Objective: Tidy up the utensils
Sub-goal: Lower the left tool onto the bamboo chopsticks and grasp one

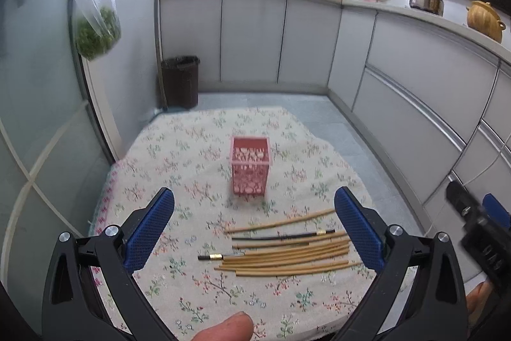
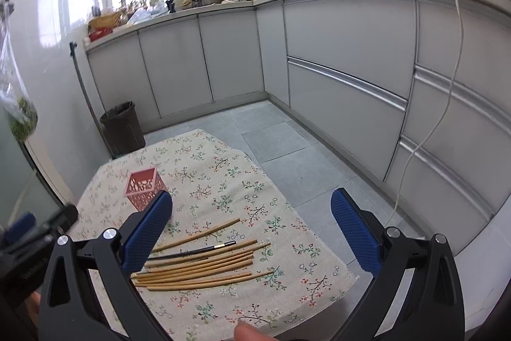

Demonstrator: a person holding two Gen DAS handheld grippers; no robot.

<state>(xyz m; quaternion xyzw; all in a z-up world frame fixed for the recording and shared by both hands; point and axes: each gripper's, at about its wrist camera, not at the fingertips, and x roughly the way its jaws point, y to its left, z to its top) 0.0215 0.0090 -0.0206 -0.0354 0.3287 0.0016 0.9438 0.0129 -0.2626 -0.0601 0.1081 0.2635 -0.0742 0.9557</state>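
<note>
Your left hand-held gripper (image 1: 254, 224) and right hand-held gripper (image 2: 251, 227) both hover with fingers spread wide, grasping nothing. The chopsticks (image 1: 287, 250), bamboo with what appears to be a black pair among them, lie loose on the cloth-covered bench (image 1: 191, 149). The pink holder (image 1: 249, 163) stands upright beyond them, apart.

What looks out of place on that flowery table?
The chopsticks lie loose on the tablecloth in a rough pile, two black ones among bamboo ones, while the pink holder behind them stands upright and looks empty. Nothing appears spilled or broken.
</note>
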